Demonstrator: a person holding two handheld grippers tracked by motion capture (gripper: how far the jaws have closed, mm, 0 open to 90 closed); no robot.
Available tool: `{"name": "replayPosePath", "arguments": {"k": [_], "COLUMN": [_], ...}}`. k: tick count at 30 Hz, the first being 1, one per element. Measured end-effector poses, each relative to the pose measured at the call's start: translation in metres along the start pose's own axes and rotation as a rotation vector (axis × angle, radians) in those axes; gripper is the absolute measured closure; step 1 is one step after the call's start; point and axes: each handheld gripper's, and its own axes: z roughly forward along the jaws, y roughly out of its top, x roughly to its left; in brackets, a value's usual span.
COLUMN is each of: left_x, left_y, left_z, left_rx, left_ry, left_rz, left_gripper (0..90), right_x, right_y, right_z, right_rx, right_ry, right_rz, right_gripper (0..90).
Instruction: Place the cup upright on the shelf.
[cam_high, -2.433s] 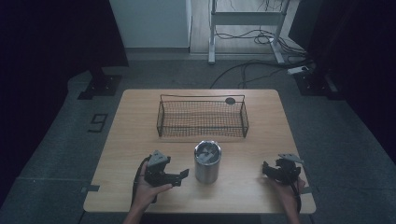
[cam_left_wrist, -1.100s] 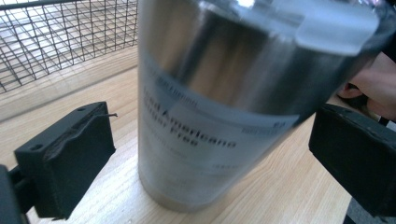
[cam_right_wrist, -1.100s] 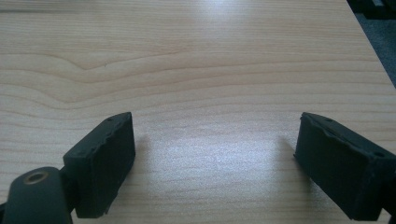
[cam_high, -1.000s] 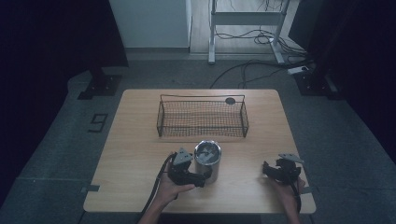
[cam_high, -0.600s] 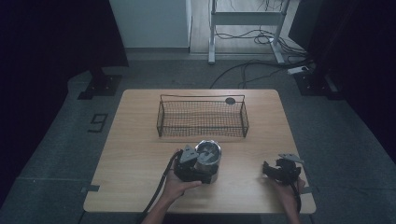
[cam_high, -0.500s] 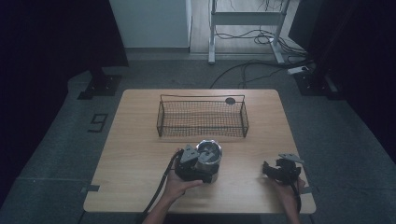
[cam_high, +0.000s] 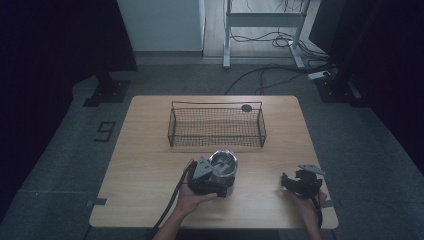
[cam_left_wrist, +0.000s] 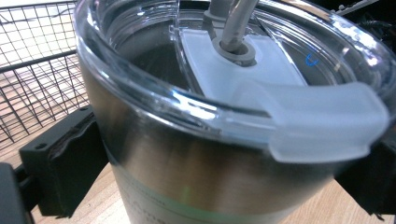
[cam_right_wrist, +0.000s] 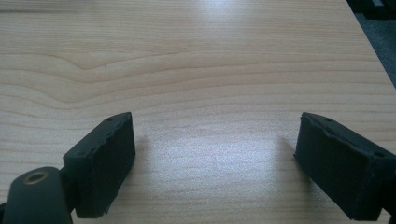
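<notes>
Standing upright on the wooden table (cam_high: 145, 165), a steel tumbler (cam_high: 223, 168) sits near the front edge, a little left of the middle and just in front of the wire basket (cam_high: 216, 126). Its clear plastic lid (cam_left_wrist: 261, 88) is on, with a pale flap across the top and a grey stem (cam_left_wrist: 231, 28) rising through a hole in it. The left gripper (cam_high: 212, 181) has the tumbler between its jaws: in the left gripper view a black pad (cam_left_wrist: 65, 163) sits at each side of the metal wall, below the lid's rim, close against it or touching; whether they press it firmly cannot be told. The person's left hand (cam_high: 192, 197) wraps the gripper from the near side, and a cable (cam_high: 167, 210) trails from it toward the table's front edge.

Behind the tumbler the basket stands empty of anything visible, its long side parallel to the table's front edge, and a small dark disc (cam_high: 246, 107) lies on the wood just behind its right rear corner.

The right gripper (cam_high: 300, 182) is held low over the table well apart from the tumbler, near the front right corner. Its jaws stand wide, with bare wood grain (cam_right_wrist: 215, 154) between them
</notes>
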Motion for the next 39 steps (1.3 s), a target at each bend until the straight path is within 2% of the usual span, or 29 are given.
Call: {"name": "replayPosePath", "arguments": {"k": [11,20,32,39], "left_x": [0.000,0.000,0.001,0.006], "left_y": [-0.001,-0.001,0.000,0.004], "left_z": [-0.001,-0.003,-0.006,-0.014], "left_rx": [-0.018,-0.028,-0.048,-0.063], "left_ry": [0.003,0.007,-0.016,-0.005], "left_rz": [0.041,0.055,0.052,0.048], "left_gripper": [3.0,3.7,4.1,4.1], "right_x": [0.000,0.000,-0.001,-0.001], "right_y": [0.000,0.000,0.000,0.000], "right_z": [0.000,0.000,0.000,0.000], "right_rx": [0.001,0.000,0.001,0.001], "right_ry": [0.000,-0.001,-0.001,-0.002], "right_rz": [0.002,0.001,0.004,0.004], "right_gripper": [11.8,11.8,11.9,11.9]}}
